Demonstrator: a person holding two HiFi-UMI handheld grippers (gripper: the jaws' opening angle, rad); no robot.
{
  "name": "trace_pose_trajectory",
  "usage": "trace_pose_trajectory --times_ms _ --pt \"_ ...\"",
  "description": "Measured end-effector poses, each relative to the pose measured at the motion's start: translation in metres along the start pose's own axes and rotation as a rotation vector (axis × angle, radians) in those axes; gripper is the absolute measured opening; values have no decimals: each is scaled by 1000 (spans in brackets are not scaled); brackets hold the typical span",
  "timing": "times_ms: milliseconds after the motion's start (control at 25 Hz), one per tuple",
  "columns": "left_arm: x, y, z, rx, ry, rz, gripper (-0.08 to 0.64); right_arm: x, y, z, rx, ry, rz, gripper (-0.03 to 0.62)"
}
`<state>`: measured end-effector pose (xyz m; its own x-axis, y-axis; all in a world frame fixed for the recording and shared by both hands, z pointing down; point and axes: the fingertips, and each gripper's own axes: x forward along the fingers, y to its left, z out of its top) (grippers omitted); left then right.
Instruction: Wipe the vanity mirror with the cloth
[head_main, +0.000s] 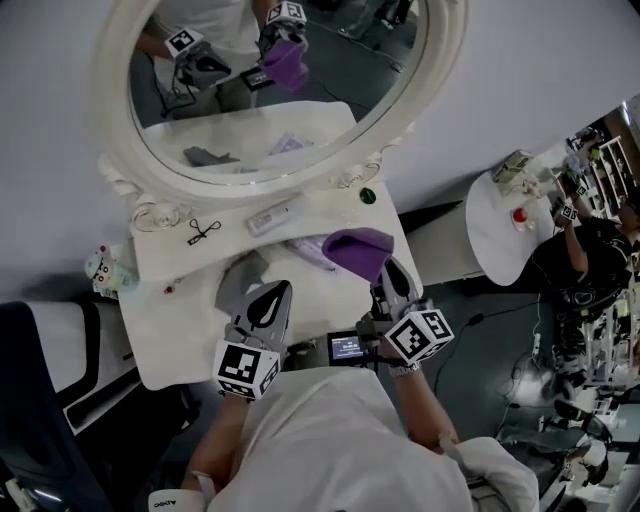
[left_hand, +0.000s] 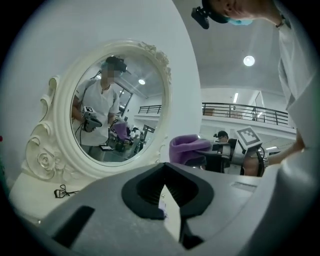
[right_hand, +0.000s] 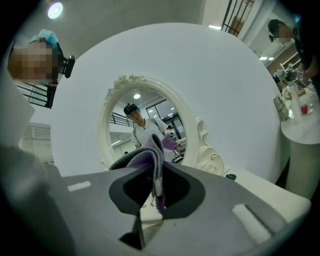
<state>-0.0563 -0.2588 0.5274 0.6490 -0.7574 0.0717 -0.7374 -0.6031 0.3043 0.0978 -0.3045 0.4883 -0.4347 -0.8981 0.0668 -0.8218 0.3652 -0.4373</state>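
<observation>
white wall (head_main: 520, 60) backs a white counter (head_main: 170, 330), and on it stands the vanity mirror (head_main: 270, 90), an oval glass in a carved cream frame, set at the wall. its glass reflects the person in white (head_main: 360, 440) and both grippers.

the cloth (head_main: 358, 250) is purple and folded over. it sits in front of the mirror, above the counter's right part, apart from the glass. the right gripper (head_main: 385, 272) has its fingers clenched on the cloth: in the right gripper view the fabric rises in a loop from between the fingers, with a pale edge strip pinched in the gap.

the left gripper (head_main: 268, 292) is near it on the left, over the counter's front, pointing toward the mirror. its fingers are clenched together with nothing between them. by its tip lies a grey cloth-like patch (head_main: 238, 280).

further back on the counter, near the mirror's foot, lie a flat white bar (head_main: 275, 215), a black cord (head_main: 203, 232), a small dark green round thing (head_main: 367, 196) and a clear glass dish (head_main: 155, 213). a small lit screen (head_main: 345, 347) sits between the two grippers at the counter's front edge.

off to the right stands a round white side table (head_main: 490, 240) with small things on it, and another person (head_main: 590, 250) in dark clothes is beside it.
</observation>
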Motion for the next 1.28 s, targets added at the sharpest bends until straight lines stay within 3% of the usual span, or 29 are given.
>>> trace_pose_trajectory --times_ms 200,400,600,760,880,1040,1200,1280 --pt "-19 -41 -9 77 -1 -24 5 -32 13 -14 86 7 102 40" --pt "-25 -96 -59 86 89 22 6 -66 18 -37 128 86 262 40" --pt "-38 -160 -79 35 69 148 30 -126 10 -58 292 105 361 40" --pt "-61 -198 -77 -14 -7 293 75 -161 4 -81 286 194 441 39" --pt "-75 -224 -90 15 59 258 93 -184 -2 -85 311 211 455 38" --pt "-91 -236 -107 20 103 235 110 -211 3 -74 269 161 448 38" --pt "-106 -246 -101 92 112 121 121 -241 12 -60 230 109 391 38" --pt "-119 -248 -98 82 91 70 124 -256 21 -61 238 91 346 38"
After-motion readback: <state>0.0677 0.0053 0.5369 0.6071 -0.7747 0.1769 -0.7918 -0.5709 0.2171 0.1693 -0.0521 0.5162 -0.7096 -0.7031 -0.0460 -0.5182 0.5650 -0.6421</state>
